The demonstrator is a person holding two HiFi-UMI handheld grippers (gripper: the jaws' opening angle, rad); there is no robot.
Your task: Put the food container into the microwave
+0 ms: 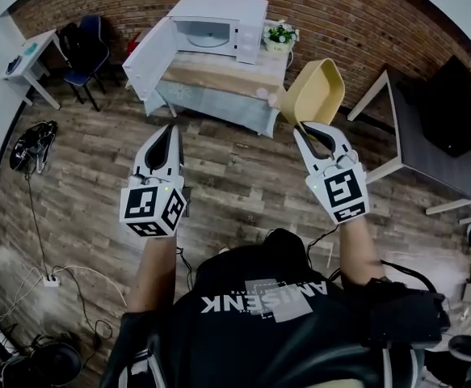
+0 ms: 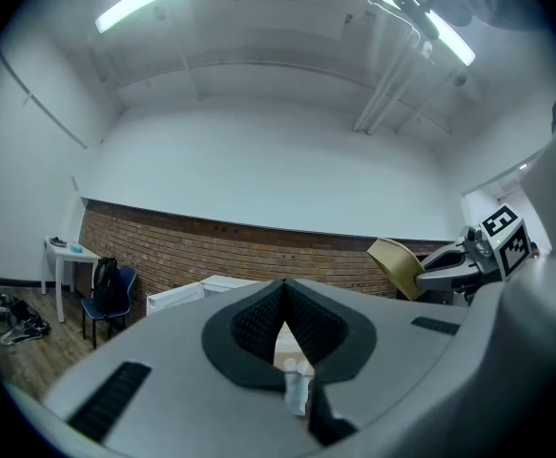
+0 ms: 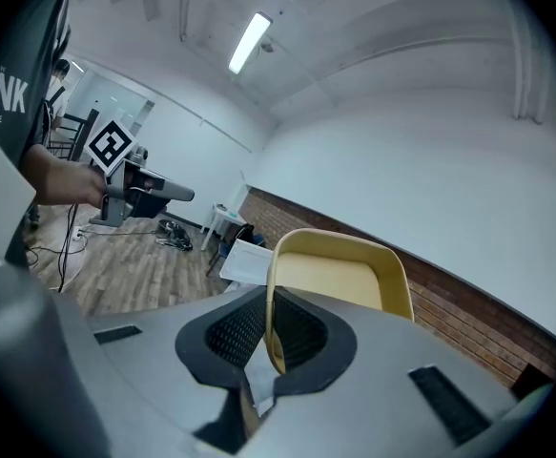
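A yellow food container [image 1: 313, 93] hangs in the air, tilted up, with my right gripper [image 1: 305, 128] shut on its rim. The right gripper view shows that rim pinched between the pads, the container [image 3: 339, 275] opening toward the camera. The white microwave [image 1: 216, 29] stands on a table [image 1: 219, 75] ahead, its door [image 1: 147, 58] swung wide to the left and its cavity bare. My left gripper [image 1: 168, 129] is raised beside the right one, shut on nothing; in its own view the jaws [image 2: 283, 299] meet at the tips.
A small potted plant [image 1: 281, 35] sits right of the microwave. A blue chair [image 1: 85, 52] and a white side table [image 1: 29, 61] stand at the left, a dark table [image 1: 429, 140] at the right. Cables [image 1: 33, 148] lie on the wooden floor.
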